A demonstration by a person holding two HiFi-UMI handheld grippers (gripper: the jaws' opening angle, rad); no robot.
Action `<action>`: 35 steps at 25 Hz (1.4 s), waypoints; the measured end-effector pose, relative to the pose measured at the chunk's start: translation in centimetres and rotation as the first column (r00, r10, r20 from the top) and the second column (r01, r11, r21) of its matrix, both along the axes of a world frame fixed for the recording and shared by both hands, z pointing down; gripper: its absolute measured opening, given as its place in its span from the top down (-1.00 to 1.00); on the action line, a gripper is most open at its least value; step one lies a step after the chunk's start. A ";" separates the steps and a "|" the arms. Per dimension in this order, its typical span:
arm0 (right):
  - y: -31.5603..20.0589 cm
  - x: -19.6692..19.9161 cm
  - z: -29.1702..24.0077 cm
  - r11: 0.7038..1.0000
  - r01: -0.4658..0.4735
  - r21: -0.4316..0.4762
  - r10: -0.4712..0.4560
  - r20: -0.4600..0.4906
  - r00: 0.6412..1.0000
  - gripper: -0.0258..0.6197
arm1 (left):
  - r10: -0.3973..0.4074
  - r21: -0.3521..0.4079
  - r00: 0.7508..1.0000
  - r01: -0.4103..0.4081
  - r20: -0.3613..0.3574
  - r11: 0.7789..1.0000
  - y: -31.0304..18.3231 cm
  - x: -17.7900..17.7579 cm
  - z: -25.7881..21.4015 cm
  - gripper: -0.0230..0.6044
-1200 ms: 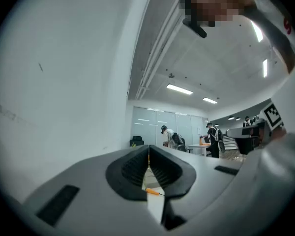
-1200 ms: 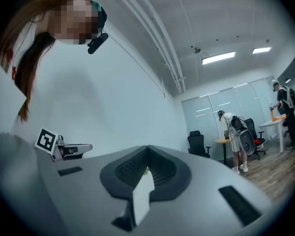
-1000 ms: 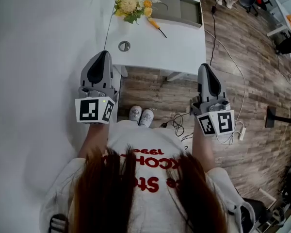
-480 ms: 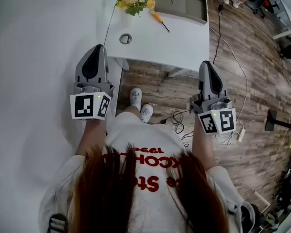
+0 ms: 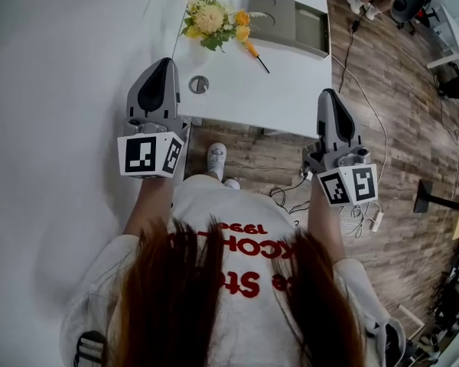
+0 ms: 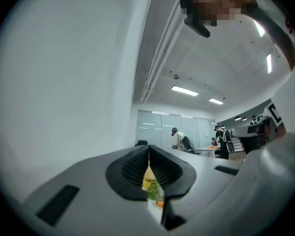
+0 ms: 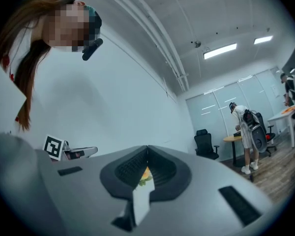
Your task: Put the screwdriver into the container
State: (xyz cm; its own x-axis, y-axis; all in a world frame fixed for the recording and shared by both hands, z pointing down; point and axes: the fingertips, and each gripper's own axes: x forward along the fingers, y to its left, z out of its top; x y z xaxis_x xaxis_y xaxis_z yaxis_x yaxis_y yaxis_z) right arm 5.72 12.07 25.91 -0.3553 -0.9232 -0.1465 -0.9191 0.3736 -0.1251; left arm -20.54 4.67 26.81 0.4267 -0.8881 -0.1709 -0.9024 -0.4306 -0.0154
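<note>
The screwdriver [image 5: 252,52], orange-handled with a dark shaft, lies on the white table [image 5: 291,90] just in front of the grey container [image 5: 287,15]. My left gripper [image 5: 161,66] hangs at the table's near left corner, short of both. My right gripper [image 5: 327,94] is at the near right corner. In the left gripper view, the left gripper [image 6: 148,151] has its jaws together at the tips with nothing held. The right gripper [image 7: 147,149] looks the same in its own view. Both point about level.
A bunch of yellow and orange flowers [image 5: 210,17] lies left of the screwdriver. A round cable hole [image 5: 199,85] sits in the table near my left gripper. Cables and a power strip [image 5: 379,209] lie on the wooden floor at right. A person [image 7: 246,132] stands far off.
The person has stepped towards the table, and both grippers have moved forward with it, so their tips now reach its near corners. Both pairs of jaws stay together.
</note>
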 end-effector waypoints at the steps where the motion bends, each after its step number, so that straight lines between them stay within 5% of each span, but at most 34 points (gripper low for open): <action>1: -0.9 -0.1 -0.5 1.000 -0.002 0.005 0.002 -0.007 1.000 0.91 | 0.004 0.005 1.000 -0.004 -0.007 1.000 -1.2 0.0 -0.3 0.89; 8: -6.6 -0.5 -2.7 0.999 -0.035 0.023 0.035 -0.011 0.999 0.91 | 0.038 0.024 0.999 -0.038 -0.024 0.999 -8.5 0.6 -2.3 0.89; 18: -12.2 0.0 -1.3 1.000 -0.007 -0.029 0.008 0.032 0.999 0.91 | -0.018 -0.046 1.000 0.017 -0.024 0.999 -12.6 -0.4 -1.1 0.89; 35: -20.9 2.2 1.8 0.976 0.195 -0.097 -0.193 0.029 0.981 0.90 | -0.151 -0.040 0.988 0.153 0.040 0.987 -14.9 2.5 -3.5 0.89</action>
State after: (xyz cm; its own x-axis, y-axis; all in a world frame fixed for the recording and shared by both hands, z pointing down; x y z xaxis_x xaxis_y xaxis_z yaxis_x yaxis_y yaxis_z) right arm 7.94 -8.85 27.69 -0.5273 -0.8471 -0.0660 -0.8273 0.5296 -0.1873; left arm -18.03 -10.22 23.33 0.2917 -0.9492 -0.1181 -0.9565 -0.2897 -0.0341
